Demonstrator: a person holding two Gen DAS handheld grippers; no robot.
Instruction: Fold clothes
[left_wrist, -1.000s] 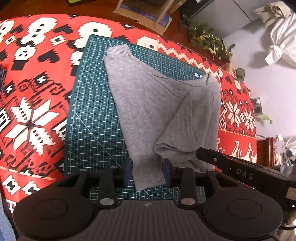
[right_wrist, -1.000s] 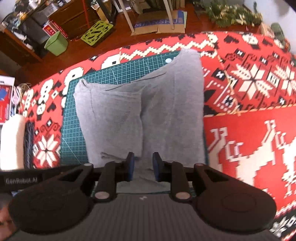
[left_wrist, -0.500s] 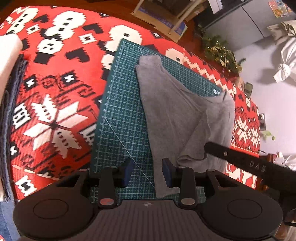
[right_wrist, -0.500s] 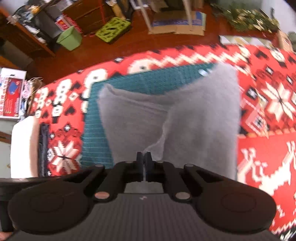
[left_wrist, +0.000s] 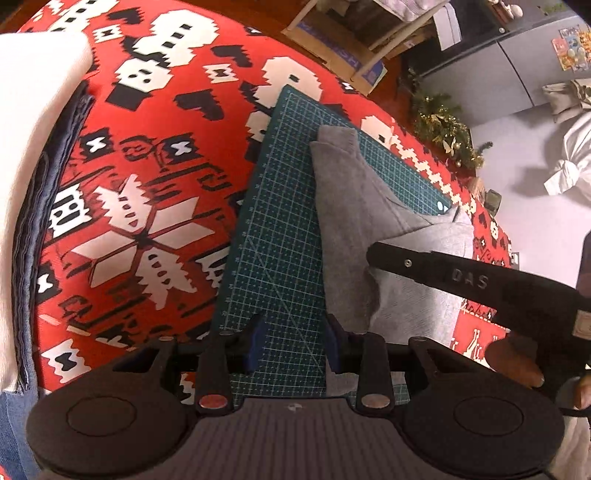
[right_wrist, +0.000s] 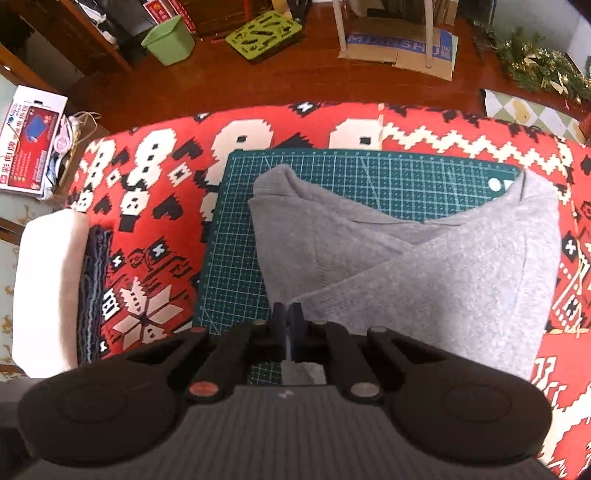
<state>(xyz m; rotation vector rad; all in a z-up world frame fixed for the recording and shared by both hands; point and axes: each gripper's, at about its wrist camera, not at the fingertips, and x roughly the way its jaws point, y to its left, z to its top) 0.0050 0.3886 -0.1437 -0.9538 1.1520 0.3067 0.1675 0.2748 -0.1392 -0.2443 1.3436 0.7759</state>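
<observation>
Grey knit garment (right_wrist: 424, 266) lies partly folded on a dark green gridded cutting mat (right_wrist: 236, 258), which sits on a red, white and black patterned cloth (right_wrist: 155, 177). Right side of the garment hangs past the mat edge onto the cloth.

Right wrist view: right gripper (right_wrist: 287, 325) is clenched on the near corner of a grey flap, pads almost touching with fabric between; the flap runs diagonally from the gripper up to the far right. Only this view shows the green bin (right_wrist: 169, 40) and the wooden floor (right_wrist: 295, 77).

Left wrist view: left gripper (left_wrist: 293, 341) has its jaws spread, empty, over bare mat at the garment's left edge. Only here: the right tool's black arm (left_wrist: 461, 280) crossing over the garment, and fingers (left_wrist: 513, 360) of a hand on it.

Stack of folded white and dark blue cloth (left_wrist: 33, 184) lies at far left.
</observation>
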